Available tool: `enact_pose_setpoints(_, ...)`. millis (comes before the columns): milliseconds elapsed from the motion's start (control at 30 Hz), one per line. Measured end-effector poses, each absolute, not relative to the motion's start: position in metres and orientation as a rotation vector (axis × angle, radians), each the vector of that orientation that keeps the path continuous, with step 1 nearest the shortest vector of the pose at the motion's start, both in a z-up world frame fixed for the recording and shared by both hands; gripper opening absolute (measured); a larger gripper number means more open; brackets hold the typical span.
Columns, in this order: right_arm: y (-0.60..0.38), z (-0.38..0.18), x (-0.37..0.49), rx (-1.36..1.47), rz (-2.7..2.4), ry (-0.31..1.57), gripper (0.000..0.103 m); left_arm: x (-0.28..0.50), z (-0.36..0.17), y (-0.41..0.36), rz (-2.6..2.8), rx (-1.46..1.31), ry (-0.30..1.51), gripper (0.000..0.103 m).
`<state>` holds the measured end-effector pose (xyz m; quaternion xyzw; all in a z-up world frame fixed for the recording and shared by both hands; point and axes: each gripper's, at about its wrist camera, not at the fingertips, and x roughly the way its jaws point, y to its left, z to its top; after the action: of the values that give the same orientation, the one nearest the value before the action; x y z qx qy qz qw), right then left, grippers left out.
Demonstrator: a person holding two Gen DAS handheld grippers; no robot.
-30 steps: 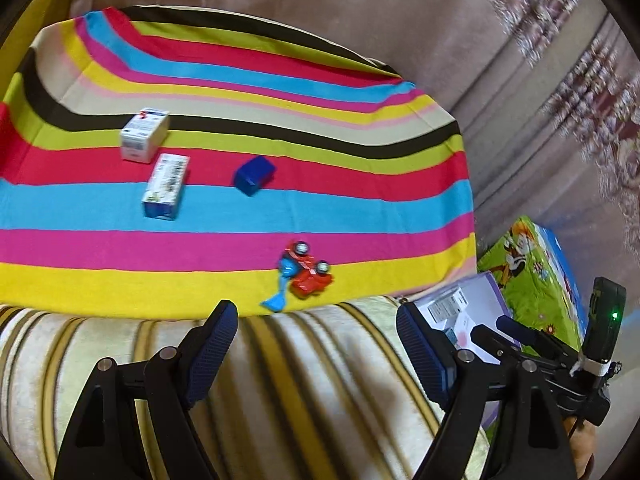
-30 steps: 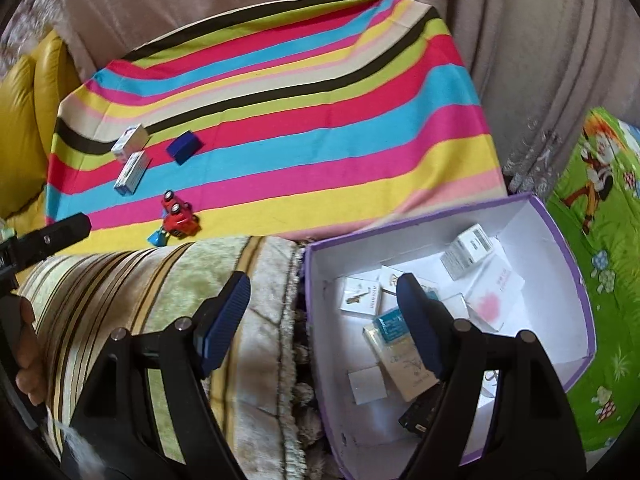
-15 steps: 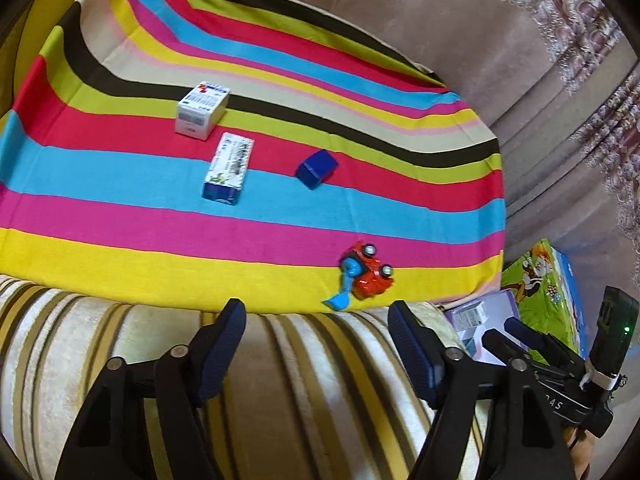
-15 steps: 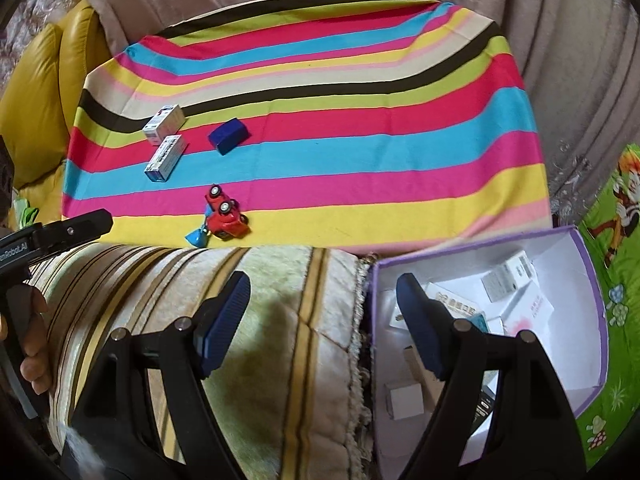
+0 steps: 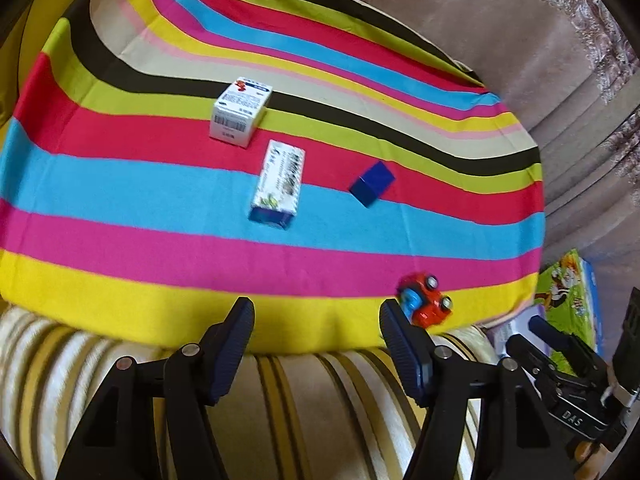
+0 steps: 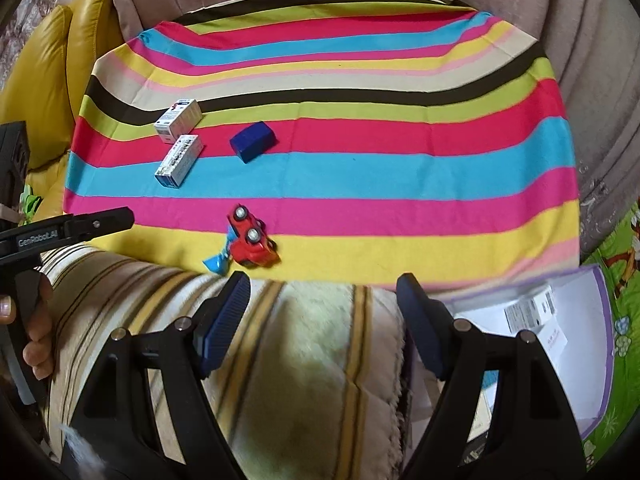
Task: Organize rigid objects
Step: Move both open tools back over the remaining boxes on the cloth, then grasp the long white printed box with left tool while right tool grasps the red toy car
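Observation:
On the striped cloth (image 5: 120, 240) lie a white medicine box (image 5: 241, 111), a long white-and-blue box (image 5: 279, 184), a dark blue block (image 5: 372, 183) and an overturned red toy car (image 5: 425, 304) with a blue scoop. They also show in the right wrist view: white box (image 6: 178, 119), long box (image 6: 179, 160), blue block (image 6: 253, 141), red toy car (image 6: 250, 240). My left gripper (image 5: 316, 320) is open and empty, just left of the car. My right gripper (image 6: 324, 292) is open and empty, short of the cloth's front edge.
A purple-rimmed white box (image 6: 600, 320) holding several small cartons sits at the right on the floor, beside a green play mat (image 6: 624, 248). A striped furry cushion (image 6: 300, 360) lies under both grippers. A yellow leather seat (image 6: 52, 60) is at the left; curtain folds stand behind.
Both grippers have moved forward and left towards the cloth. The boxes and car now look nearer in the left view. The purple box has slid to the right edge of the right view.

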<state>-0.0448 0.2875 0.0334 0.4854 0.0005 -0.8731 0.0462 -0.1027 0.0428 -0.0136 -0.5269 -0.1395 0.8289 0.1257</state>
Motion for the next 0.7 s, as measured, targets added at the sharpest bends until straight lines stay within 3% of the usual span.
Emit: enact_pose_setpoints(700,0.240,0.018,-0.115,1.515,-2.600,0.107,0.078,-0.194,-0.045,0.043,2.490,-1.647,-0.263,0.065)
